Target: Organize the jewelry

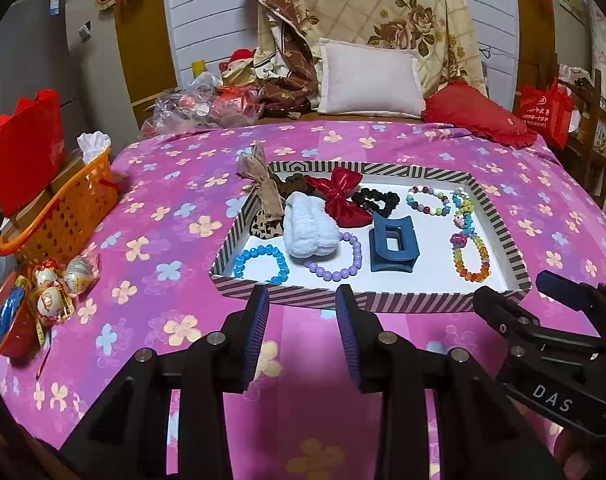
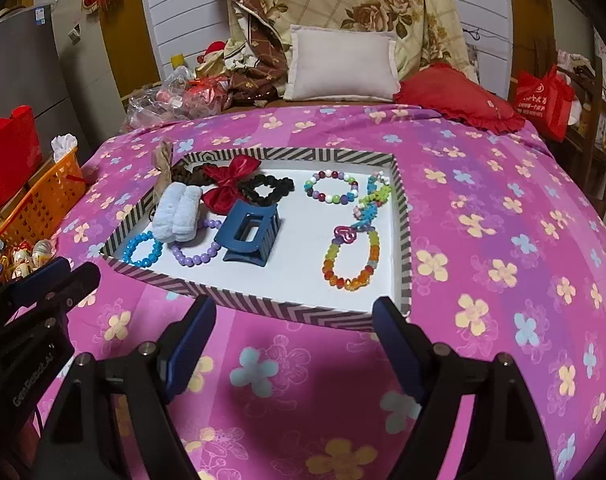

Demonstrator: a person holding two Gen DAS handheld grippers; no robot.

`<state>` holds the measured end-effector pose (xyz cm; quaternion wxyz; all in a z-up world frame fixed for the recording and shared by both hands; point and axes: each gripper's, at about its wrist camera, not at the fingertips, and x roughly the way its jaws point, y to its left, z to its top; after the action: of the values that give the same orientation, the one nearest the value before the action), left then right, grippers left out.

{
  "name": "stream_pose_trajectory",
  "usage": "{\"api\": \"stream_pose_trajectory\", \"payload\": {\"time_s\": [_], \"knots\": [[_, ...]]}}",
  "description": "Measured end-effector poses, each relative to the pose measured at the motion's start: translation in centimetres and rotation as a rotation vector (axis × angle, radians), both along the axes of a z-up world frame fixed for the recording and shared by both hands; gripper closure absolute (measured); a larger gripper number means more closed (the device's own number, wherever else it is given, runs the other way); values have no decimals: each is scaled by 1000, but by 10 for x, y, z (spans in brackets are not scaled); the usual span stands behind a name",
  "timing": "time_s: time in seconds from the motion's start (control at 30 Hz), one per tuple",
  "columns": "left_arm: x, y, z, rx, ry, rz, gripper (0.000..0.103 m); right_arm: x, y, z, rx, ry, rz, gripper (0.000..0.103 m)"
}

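A shallow tray with a striped rim lies on the pink flowered bedspread. Inside it are a blue bead bracelet, a purple bead bracelet, a blue claw clip, a white scrunchie, a red bow, a black scrunchie, a mixed-colour bracelet and a rainbow bracelet. My left gripper hovers open at the tray's near edge, holding nothing. My right gripper stands wide open before the near right corner, also holding nothing.
An orange basket with a red bag stands at the bed's left edge, wrapped sweets in front of it. A white pillow, a red cushion and plastic bags lie at the far end.
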<state>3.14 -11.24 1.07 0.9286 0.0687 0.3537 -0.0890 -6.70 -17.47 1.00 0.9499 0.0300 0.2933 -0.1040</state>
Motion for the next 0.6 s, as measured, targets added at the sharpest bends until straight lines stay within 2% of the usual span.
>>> {"api": "stream_pose_trajectory", "payload": {"time_s": [0.4,0.6], "knots": [[-1,1,1,-14,-17,3,68,2,-1,-4,10,15,7,20],[0,8,1,-26,-35,36,68,1,-2,-5,14,13,7,20]]}}
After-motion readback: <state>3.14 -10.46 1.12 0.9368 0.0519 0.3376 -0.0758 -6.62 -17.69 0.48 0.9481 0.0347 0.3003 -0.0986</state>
